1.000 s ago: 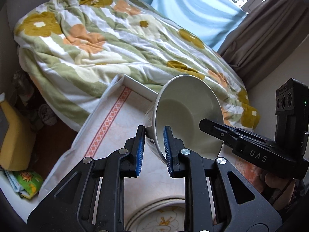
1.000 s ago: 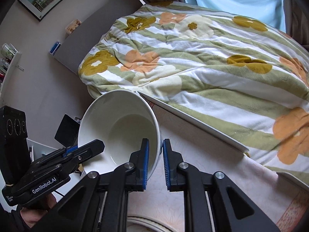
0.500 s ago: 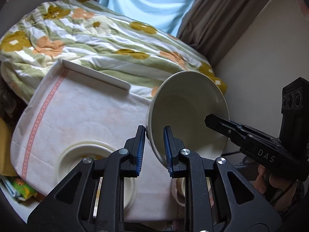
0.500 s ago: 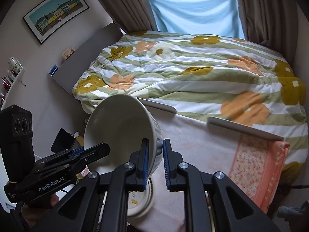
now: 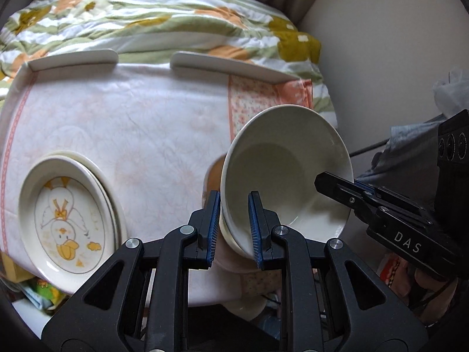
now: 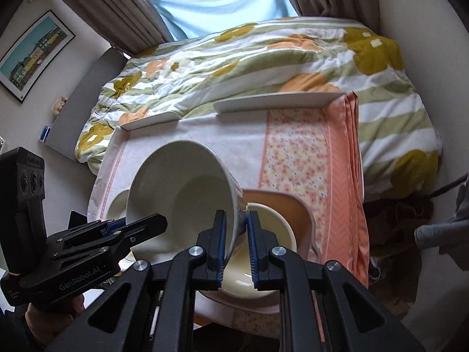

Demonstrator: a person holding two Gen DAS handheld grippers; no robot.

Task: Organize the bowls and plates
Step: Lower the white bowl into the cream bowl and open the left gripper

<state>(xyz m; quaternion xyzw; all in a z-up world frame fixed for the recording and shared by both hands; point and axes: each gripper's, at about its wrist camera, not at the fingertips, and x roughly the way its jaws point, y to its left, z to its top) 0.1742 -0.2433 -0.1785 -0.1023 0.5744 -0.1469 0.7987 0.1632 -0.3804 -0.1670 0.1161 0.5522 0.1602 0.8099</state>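
Observation:
A large white bowl (image 5: 281, 170) hangs tilted above the table, held on opposite sides of its rim. My left gripper (image 5: 234, 226) is shut on the rim's near edge. My right gripper (image 6: 236, 246) is shut on the other side of the same bowl (image 6: 178, 187). Below the bowl, a smaller cream bowl (image 6: 275, 231) sits on an orange-brown plate (image 6: 281, 202). A stack of white plates, the top one with a duck drawing (image 5: 64, 223), lies at the table's left.
The table carries a white and pink cloth (image 5: 140, 123) with two low white rails (image 5: 222, 64) at its far edge. A flowered bed quilt (image 6: 263, 58) lies beyond. A wall stands at the right and clutter (image 5: 451, 94) beside it.
Both grippers have carried the bowl back and downward, from over the far table edge to above the small bowl on the plate. The duck plates and whole table came into view.

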